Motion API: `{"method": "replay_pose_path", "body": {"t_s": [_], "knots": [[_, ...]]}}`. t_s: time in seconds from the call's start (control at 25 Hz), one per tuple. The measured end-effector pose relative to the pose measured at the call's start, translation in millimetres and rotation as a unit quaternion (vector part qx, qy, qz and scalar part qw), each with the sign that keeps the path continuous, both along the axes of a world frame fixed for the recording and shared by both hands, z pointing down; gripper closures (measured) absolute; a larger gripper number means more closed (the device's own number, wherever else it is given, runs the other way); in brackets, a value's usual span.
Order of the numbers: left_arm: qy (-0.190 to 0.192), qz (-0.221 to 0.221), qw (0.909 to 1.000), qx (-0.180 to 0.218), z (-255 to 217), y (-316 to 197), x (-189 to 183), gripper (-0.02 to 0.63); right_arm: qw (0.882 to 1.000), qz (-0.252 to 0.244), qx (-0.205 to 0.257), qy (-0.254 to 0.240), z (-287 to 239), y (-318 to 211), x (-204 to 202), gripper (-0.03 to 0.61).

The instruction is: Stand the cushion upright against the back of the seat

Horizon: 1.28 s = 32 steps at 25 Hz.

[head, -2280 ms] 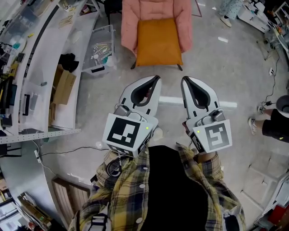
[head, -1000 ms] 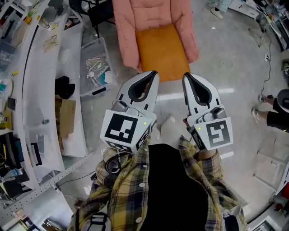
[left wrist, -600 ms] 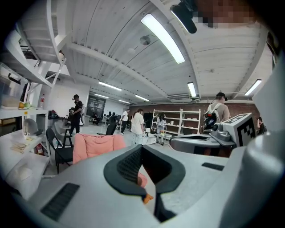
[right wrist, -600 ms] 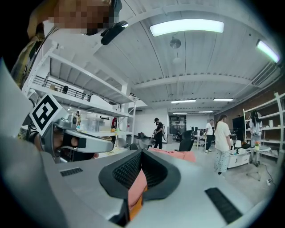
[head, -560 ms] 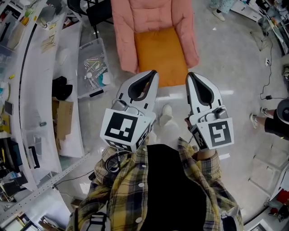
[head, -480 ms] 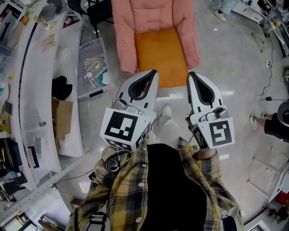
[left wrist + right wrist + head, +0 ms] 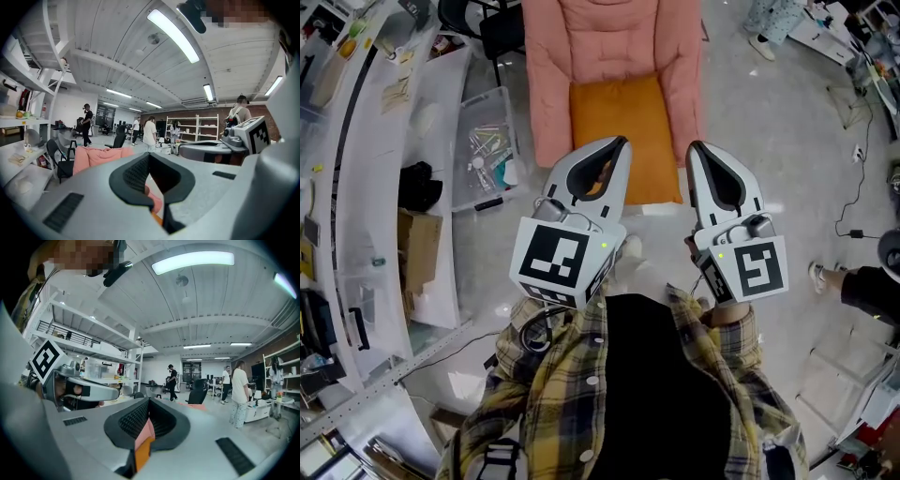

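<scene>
An orange cushion (image 7: 623, 131) lies flat on the seat of a pink padded armchair (image 7: 609, 42) at the top of the head view. My left gripper (image 7: 623, 141) is shut and empty, its tip over the cushion's front left part in this view. To its right, my right gripper (image 7: 694, 146) is shut too, at the seat's front right corner. In the left gripper view the shut left gripper (image 7: 149, 154) shows the pink chair (image 7: 96, 157) beyond it. Through the right gripper (image 7: 149, 400) a strip of orange cushion (image 7: 142, 453) shows.
A clear plastic bin (image 7: 483, 141) of small items stands left of the chair, beside a curved white bench (image 7: 370, 187) and a cardboard box (image 7: 417, 253). A person's shoe (image 7: 820, 274) and cables lie at the right. Several people (image 7: 239, 390) stand far off.
The armchair and cushion have come closer and both grippers have moved forward to the seat's front edge. Both stay shut and empty.
</scene>
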State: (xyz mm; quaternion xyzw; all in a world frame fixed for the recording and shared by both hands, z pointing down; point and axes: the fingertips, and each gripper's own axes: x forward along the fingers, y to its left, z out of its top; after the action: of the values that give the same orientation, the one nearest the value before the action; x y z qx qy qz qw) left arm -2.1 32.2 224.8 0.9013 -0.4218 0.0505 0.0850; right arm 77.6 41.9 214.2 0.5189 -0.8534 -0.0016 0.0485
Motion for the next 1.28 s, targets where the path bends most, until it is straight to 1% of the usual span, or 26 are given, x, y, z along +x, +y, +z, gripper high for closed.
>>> {"method": "replay_pose_path", "body": {"t_s": [0.2, 0.36, 0.6, 0.84, 0.96, 1.12, 1.28], "knots": [[0.003, -0.017, 0.9999, 0.0, -2.2, -13.8, 17.4, 0.611, 1.0, -0.017, 0.001, -0.006, 0.2, -17.5, 19.7, 0.561], [0.006, -0.027, 0.9996, -0.002, 1.8, -20.5, 19.2, 0.611, 1.0, -0.027, -0.002, -0.012, 4.9, -28.1, 24.1, 0.561], [0.015, -0.022, 0.9995, -0.018, 7.9, -28.9, 21.1, 0.61, 0.999, -0.032, -0.017, -0.02, 13.4, -40.7, 24.6, 0.561], [0.01, -0.017, 0.9997, -0.015, 11.9, -48.3, 0.8, 0.607, 0.999, -0.024, -0.023, -0.023, 18.5, -64.9, 7.1, 0.561], [-0.008, -0.022, 0.9997, -0.01, 13.4, -68.0, -12.7, 0.604, 0.999, -0.017, -0.027, -0.021, 19.7, -79.1, -4.5, 0.561], [-0.027, -0.014, 0.9995, -0.009, 13.9, -95.4, -24.2, 0.604, 0.999, -0.002, -0.028, -0.02, 18.1, -102.9, -17.8, 0.561], [-0.016, -0.003, 0.9997, -0.016, 18.6, -118.3, -40.4, 0.609, 0.999, 0.01, -0.033, -0.02, 22.9, -123.7, -34.7, 0.561]]}}
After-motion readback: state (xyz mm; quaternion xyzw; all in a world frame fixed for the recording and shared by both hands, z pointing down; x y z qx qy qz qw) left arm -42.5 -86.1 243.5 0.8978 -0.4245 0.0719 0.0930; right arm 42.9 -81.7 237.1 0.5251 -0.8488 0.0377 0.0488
